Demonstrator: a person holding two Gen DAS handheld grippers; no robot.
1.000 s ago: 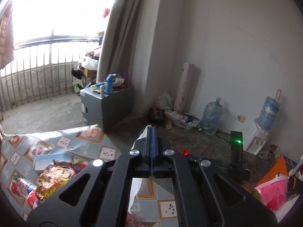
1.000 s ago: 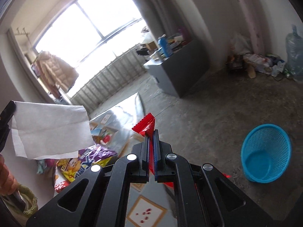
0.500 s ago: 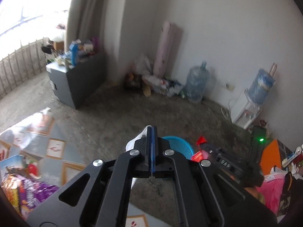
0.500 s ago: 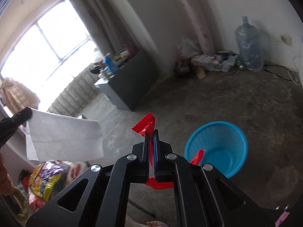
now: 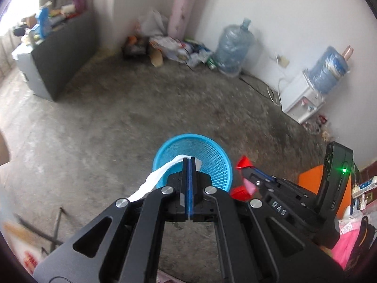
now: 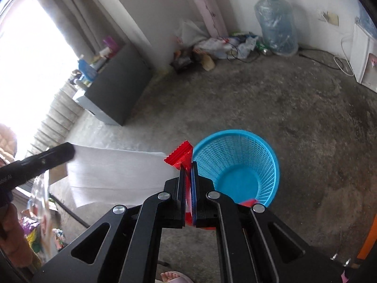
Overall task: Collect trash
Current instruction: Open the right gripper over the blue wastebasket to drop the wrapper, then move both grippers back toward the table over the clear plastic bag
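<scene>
Two hand-held grippers show in the left wrist view. The left hand-held gripper (image 5: 189, 159) fills the near middle, its jaws pressed together on a white tissue (image 5: 154, 181) that trails away to the near left of the fingers. Just beyond the fingertips stands a blue mesh basket (image 5: 207, 149) on the grey concrete floor (image 5: 113, 127), so the tissue end lies over the basket's near rim in the picture. To the right, the right hand-held gripper (image 5: 243, 169) reaches in with a red wrapper (image 5: 243, 162) pinched at its tip, just right of the basket. Far off, a dark cabinet (image 5: 56, 56) stands at the left, a large water bottle (image 5: 234, 47) by the far wall, and a water dispenser (image 5: 304, 99) at the right.

From the right wrist view, the right hand-held gripper (image 6: 187, 165) has its jaws clamped shut on the red wrapper (image 6: 180, 156), which sticks up past the fingertips and also shows red below them. The blue mesh basket (image 6: 264, 151) sits just right of the tips, open side up, with a scrap of red at its near edge. At the left, the left hand-held gripper (image 6: 68, 153) holds the white tissue (image 6: 117, 176) spread flat, reaching across to the wrapper. A sandalled foot (image 6: 173, 277) shows at the near edge.
</scene>
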